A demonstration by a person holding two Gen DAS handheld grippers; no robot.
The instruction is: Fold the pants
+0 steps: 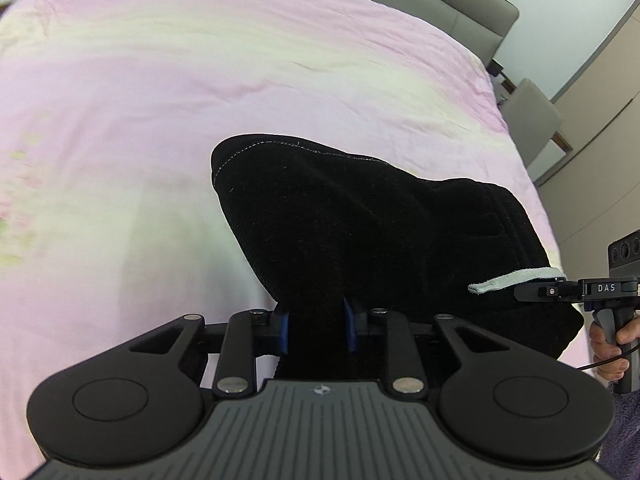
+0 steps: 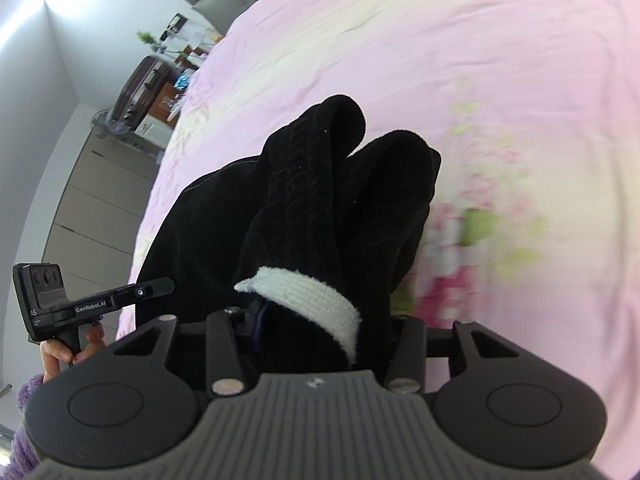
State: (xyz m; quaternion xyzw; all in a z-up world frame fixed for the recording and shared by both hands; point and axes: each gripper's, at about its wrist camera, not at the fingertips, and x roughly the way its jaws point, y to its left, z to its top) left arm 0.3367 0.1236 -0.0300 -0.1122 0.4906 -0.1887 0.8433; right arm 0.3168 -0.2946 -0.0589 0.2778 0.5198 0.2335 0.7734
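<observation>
the black pants [image 1: 360, 232] hang in the air over the pink bed [image 1: 200, 80], held up by both tongs. the left tongs [image 1: 316, 328] are closed tight on one bit of the black cloth. the right tongs [image 2: 320, 328] are closed on the part with the white drawstring [image 2: 308, 296]. the pants stretch sideways from one tongs to the other, and the rest droops away from them toward the bed. both hands are just as near, so i think they must lower the pants together

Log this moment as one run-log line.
left gripper: shut on black pants | right gripper: shut on black pants | white drawstring dangling | pink bedspread beneath
</observation>
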